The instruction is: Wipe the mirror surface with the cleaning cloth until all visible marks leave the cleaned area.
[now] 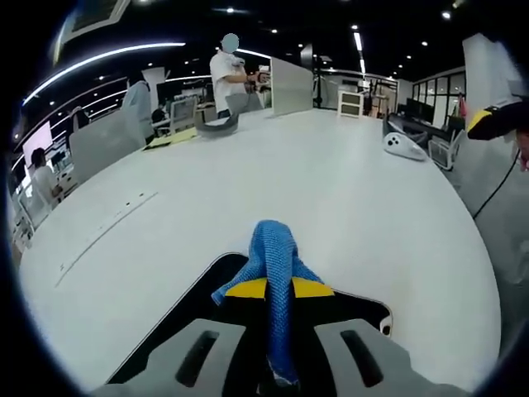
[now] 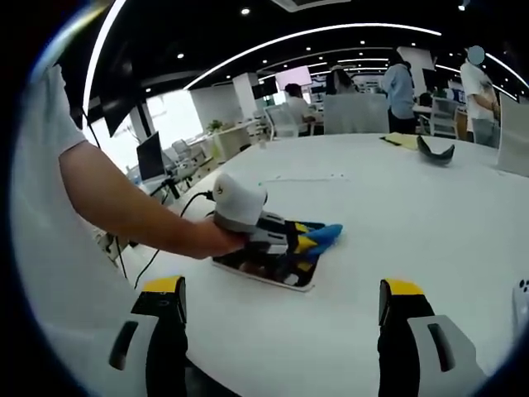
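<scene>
Clearly the left gripper point(image 1: 277, 347) has its fingers point(image 1: 198, 351) pinched on the blue cleaning cloth point(image 1: 277, 265), which bunches up toward twelve o'clock past the yellow tips, so a soft fold rather than hard plastic meets the glass. Below it lies the mirror point(image 1: 207, 289), flat and dark on the white counter point(image 1: 331, 190); in the right gripper view it sits at about nine o'clock from centre, under that cloth. The right gripper point(image 2: 281, 318) has its fingers point(image 2: 161, 310) spread wide with nothing between them, apart from the mirror, probably waiting clear of the wiping path. A person's hand point(image 2: 207, 236) steers the left tool.
</scene>
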Available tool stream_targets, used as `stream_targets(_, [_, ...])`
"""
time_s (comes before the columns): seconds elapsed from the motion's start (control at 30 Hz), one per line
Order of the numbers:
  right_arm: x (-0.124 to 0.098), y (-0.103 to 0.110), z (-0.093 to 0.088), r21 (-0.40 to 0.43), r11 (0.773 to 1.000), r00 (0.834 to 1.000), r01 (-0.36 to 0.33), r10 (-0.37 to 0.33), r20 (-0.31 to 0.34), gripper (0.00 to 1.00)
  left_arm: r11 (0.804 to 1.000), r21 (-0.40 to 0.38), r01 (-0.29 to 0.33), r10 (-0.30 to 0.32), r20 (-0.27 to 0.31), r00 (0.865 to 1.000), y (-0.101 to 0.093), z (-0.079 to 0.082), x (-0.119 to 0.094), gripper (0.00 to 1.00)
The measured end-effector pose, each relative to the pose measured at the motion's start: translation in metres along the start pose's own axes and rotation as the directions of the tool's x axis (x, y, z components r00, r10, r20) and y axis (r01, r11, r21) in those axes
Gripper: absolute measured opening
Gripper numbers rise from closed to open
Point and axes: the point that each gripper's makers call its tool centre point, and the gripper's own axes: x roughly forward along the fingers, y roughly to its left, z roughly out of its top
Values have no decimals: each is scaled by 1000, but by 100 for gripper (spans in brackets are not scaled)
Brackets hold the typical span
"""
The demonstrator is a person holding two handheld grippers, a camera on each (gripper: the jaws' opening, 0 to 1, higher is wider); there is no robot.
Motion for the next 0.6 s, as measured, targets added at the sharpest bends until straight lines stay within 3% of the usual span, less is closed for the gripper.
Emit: stream_targets(0.6, [-2,2,2,-5,1000,1000,6,-6,9,97,1000,-4,12,-12,4,1000,5,-8,-12,6])
